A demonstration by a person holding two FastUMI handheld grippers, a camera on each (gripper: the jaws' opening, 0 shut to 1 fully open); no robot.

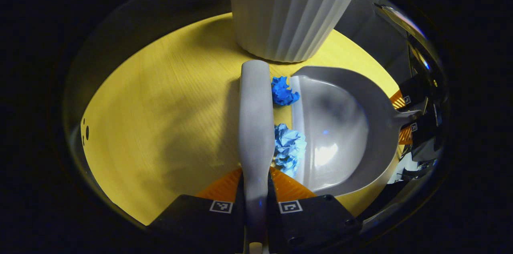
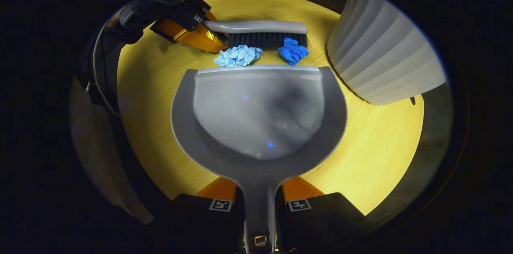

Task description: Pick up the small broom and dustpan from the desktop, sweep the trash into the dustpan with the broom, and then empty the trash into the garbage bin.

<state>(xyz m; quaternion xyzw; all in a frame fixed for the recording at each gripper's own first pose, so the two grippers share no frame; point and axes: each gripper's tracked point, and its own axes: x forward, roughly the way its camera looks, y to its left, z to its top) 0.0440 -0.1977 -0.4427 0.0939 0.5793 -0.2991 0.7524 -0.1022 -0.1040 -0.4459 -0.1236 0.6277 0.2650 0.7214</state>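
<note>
Lying on the yellow desk (image 2: pixel 152 97), two crumpled blue paper wads sit between the broom (image 2: pixel 256 27) bristles and the dustpan (image 2: pixel 256 113) lip: the pale wad (image 2: pixel 238 55) and the dark wad (image 2: pixel 293 51) both touch the bristles, just beside the lip. The left gripper (image 1: pixel 256 190) clamps the broom handle; the right gripper (image 2: pixel 258 202) clamps the dustpan handle. The ribbed white bin (image 2: pixel 380 57) stands close beside the dustpan.
</note>
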